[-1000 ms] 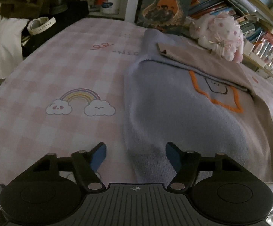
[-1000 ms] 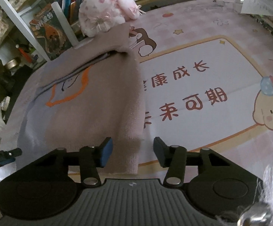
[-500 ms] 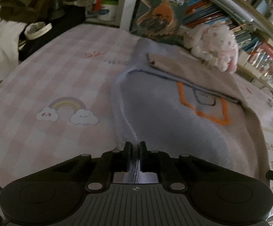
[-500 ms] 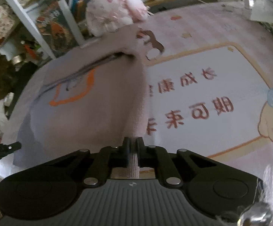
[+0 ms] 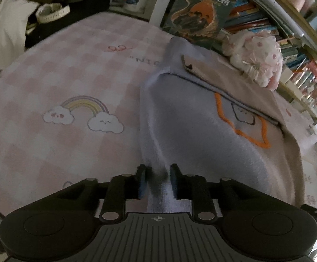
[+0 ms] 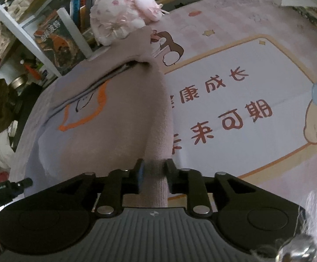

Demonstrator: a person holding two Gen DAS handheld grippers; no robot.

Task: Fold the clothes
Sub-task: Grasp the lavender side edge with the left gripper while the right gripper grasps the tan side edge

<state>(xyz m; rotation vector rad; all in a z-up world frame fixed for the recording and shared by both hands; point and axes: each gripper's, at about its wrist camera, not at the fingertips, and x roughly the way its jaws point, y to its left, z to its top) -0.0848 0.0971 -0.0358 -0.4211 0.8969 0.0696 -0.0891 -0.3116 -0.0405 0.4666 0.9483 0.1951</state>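
A lilac and beige sweater (image 5: 202, 131) with an orange outline drawing lies on a pink printed mat (image 5: 60, 83), its sleeves folded in. My left gripper (image 5: 157, 180) is shut on the sweater's near left hem, lilac fabric bunched between its fingers. In the right wrist view the sweater (image 6: 106, 126) shows as beige. My right gripper (image 6: 154, 178) is shut on its near right hem, a fold of fabric rising between the fingers. The hem is lifted at both corners.
A pink plush toy (image 5: 258, 59) sits at the sweater's far end, also in the right wrist view (image 6: 119, 21). Bookshelves (image 5: 256, 17) stand behind it. White and dark clothes (image 5: 3, 21) are piled at the far left. The mat (image 6: 234, 91) shows Chinese characters on the right.
One second ago both grippers were open at the hem. They closed on it, then lifted it, and thicker fabric now sits between the fingers.
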